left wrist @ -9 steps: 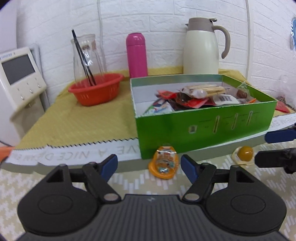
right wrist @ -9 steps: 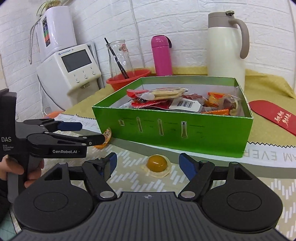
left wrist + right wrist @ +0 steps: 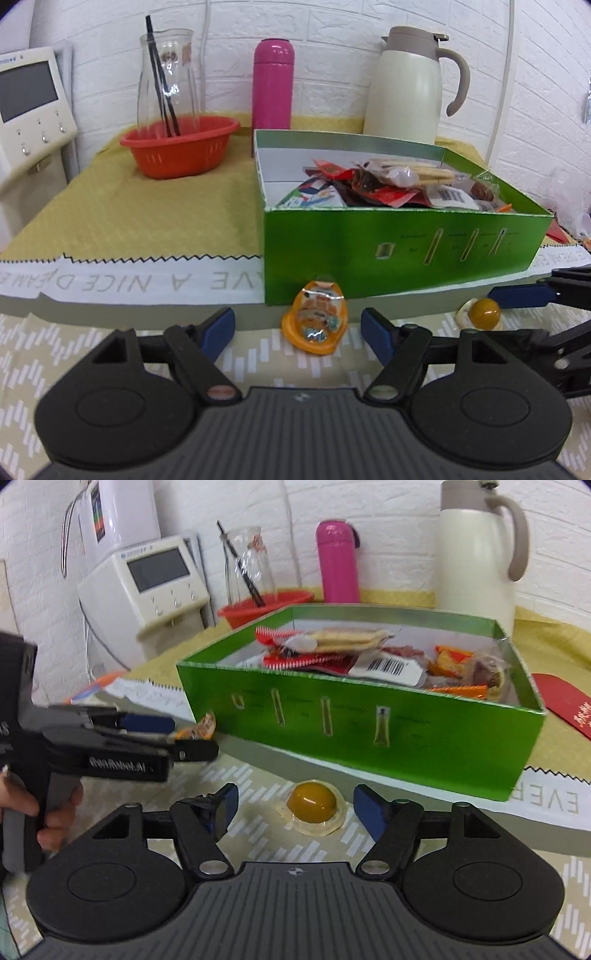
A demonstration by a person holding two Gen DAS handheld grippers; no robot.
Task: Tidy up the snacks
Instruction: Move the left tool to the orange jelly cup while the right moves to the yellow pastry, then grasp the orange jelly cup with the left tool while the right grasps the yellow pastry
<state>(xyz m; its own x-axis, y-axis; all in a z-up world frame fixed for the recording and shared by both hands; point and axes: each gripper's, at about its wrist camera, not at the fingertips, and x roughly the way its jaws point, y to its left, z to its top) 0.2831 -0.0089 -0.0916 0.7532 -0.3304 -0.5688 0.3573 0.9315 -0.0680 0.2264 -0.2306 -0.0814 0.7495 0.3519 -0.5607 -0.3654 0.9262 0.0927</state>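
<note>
Left gripper (image 3: 297, 328): jaws just widened, now open, astride orange jelly cup (image 3: 314, 322), pads not touching. Right gripper (image 3: 291, 808): jaws fully open, either side of yellow jelly cup (image 3: 313, 808), no contact. Both cups on surface just before green box (image 3: 402, 243). Judgement: pre-grasp. Box holds mixed wrapped snacks (image 3: 373, 653), crackers on top.

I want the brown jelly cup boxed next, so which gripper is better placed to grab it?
Right. The right gripper stands open with the brown jelly cup between its fingertips, untouched. The left gripper is open around the orange jelly cup instead.
</note>
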